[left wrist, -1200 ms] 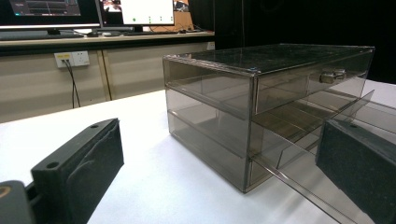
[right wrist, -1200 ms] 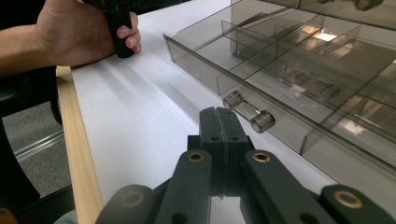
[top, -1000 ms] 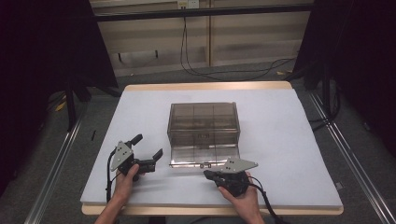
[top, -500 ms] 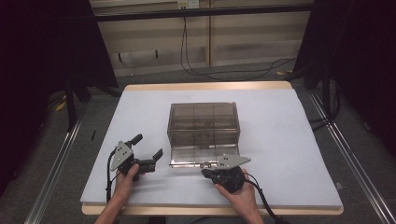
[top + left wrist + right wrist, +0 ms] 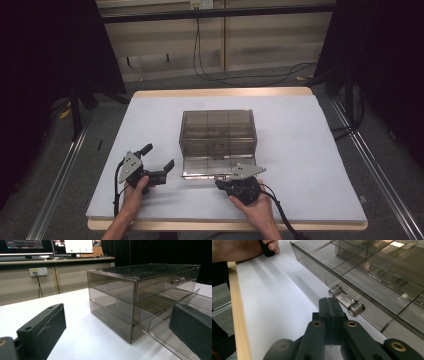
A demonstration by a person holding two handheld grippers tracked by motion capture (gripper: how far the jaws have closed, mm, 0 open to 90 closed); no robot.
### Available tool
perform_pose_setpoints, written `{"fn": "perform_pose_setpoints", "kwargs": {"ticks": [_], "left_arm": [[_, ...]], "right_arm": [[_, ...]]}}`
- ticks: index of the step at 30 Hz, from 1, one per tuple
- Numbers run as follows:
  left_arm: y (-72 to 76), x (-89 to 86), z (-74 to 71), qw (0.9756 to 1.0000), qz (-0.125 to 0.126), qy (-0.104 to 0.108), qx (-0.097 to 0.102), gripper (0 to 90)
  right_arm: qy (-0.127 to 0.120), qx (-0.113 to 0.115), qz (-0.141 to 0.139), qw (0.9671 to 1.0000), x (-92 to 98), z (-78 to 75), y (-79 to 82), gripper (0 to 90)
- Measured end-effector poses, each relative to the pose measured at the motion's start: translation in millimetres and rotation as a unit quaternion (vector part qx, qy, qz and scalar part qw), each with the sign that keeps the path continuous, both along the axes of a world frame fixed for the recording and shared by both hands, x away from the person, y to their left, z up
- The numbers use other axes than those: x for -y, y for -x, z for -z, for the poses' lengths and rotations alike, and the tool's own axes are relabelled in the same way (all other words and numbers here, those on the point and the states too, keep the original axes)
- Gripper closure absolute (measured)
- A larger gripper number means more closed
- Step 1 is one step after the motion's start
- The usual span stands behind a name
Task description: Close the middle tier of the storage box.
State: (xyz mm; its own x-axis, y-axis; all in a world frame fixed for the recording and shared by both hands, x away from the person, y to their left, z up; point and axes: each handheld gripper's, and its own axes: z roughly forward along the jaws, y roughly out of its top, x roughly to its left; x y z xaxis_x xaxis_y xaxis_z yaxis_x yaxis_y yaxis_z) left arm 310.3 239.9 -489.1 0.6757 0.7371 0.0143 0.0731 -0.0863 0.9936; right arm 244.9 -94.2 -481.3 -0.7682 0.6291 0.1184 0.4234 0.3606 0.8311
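One white table (image 5: pixel 310 165) carries a smoked clear drawer box (image 5: pixel 218 131) at its centre. The box has two tiers; the lower drawer (image 5: pixel 210 169) is pulled out toward the near edge, and its bar handle (image 5: pixel 347 301) sits on the drawer front. The upper drawer is closed, with its own handle (image 5: pixel 177 280) on the front.

The left gripper (image 5: pixel 159 162) rests on the table near the box's left near corner, apart from it. Its jaws stand wide open and hold nothing; in the left gripper view the box lies between and beyond them.

The right gripper (image 5: pixel 219 184) sits just near of the open drawer's front. Its jaws are pressed fully together, empty, with the tips just beside the drawer handle; contact cannot be told.
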Motion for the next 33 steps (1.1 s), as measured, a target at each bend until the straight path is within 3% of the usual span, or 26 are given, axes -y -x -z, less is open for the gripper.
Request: {"fn": "perform_pose_setpoints", "kwargs": {"ticks": [33], "left_arm": [[0.0, 0.1, 0.0, 1.0, 0.0, 0.0, 0.0, 0.9]], "right_arm": [[-0.011, 0.003, 0.003, 0.9999, -1.6, 0.4, -6.7, 90.0]]}}
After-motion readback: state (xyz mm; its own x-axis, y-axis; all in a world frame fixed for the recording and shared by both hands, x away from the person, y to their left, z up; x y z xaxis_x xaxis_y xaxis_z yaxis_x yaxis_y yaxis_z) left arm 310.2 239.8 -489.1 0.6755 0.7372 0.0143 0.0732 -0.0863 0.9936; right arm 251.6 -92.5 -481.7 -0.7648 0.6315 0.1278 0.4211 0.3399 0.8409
